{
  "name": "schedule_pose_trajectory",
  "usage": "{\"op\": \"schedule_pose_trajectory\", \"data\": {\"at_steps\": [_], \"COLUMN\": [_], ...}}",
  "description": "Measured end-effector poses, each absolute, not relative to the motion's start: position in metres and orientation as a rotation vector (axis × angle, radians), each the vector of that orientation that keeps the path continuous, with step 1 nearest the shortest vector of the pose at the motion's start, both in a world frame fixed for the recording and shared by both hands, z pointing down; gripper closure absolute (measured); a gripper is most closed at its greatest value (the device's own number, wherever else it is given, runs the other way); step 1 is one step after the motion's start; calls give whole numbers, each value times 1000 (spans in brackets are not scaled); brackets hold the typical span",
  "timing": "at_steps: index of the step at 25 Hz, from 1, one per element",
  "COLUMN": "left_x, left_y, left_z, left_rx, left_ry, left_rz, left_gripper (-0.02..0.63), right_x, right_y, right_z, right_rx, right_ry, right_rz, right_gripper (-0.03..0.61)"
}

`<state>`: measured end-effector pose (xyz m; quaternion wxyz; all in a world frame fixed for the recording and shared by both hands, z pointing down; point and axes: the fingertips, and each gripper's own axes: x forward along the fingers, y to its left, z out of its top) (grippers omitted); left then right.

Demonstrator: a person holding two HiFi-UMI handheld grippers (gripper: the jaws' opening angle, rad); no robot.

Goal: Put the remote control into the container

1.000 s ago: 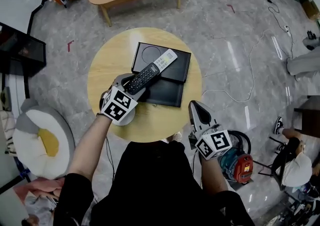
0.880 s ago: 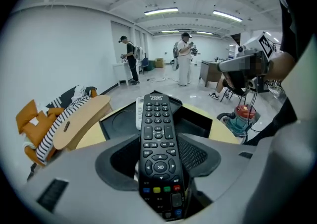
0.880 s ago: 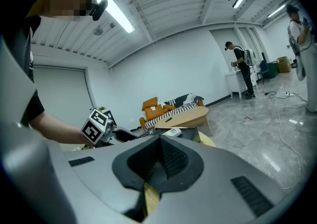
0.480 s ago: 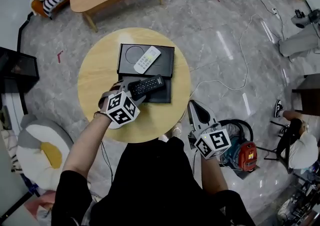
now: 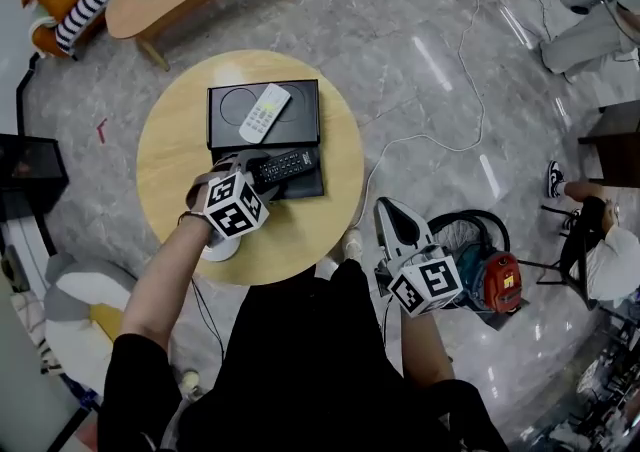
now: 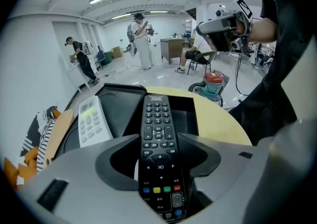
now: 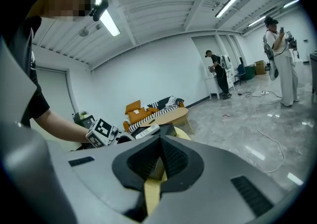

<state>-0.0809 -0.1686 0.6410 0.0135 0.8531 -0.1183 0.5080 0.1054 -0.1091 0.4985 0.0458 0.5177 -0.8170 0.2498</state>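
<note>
My left gripper [image 5: 258, 176] pinches the black remote [image 5: 288, 165] across its middle. The pads press on both long edges and the buttons face up, per the left gripper view. The black remote sits over the near half of the black container [image 5: 300, 100], its free end aimed at the head view's right. I can't tell whether it touches the container.

A white remote [image 5: 264, 111] lies buttons-up in the far half, partly over a round impression, near the black remote but apart from it. The container sits approx. at the centre of the round wooden surface [image 5: 165, 155].

My right gripper [image 5: 390, 210] is off the surface, to its right, over the grey marble floor [image 5: 430, 70] — jaws pressed together w/ nothing between them, per the right gripper view. Just beside it on the floor is a red machine [image 5: 497, 283]. Both marker cubes face up toward the head cam.
</note>
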Motion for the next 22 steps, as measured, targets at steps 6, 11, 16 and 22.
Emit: {"op": "schedule_pose_trajectory", "data": {"at_steps": [6, 11, 16, 22], "left_x": [-79, -73, -72, -73], "left_y": [-167, -167, -163, -160], "left_z": [666, 678, 686, 698], "left_rx": [2605, 2588, 2584, 2566], "left_ry": [-268, -232, -185, -124], "left_rz": [1630, 1632, 1647, 1668], "left_gripper": [364, 364, 364, 364], "right_x": [118, 136, 142, 140], "right_y": [-94, -88, -88, -89], "right_z": [507, 508, 512, 502], "right_rx": [1632, 1684, 1705, 1704], "right_ry": [-2446, -2416, -2407, -2417], "right_rz": [803, 822, 846, 821], "right_gripper": [571, 571, 571, 571]}}
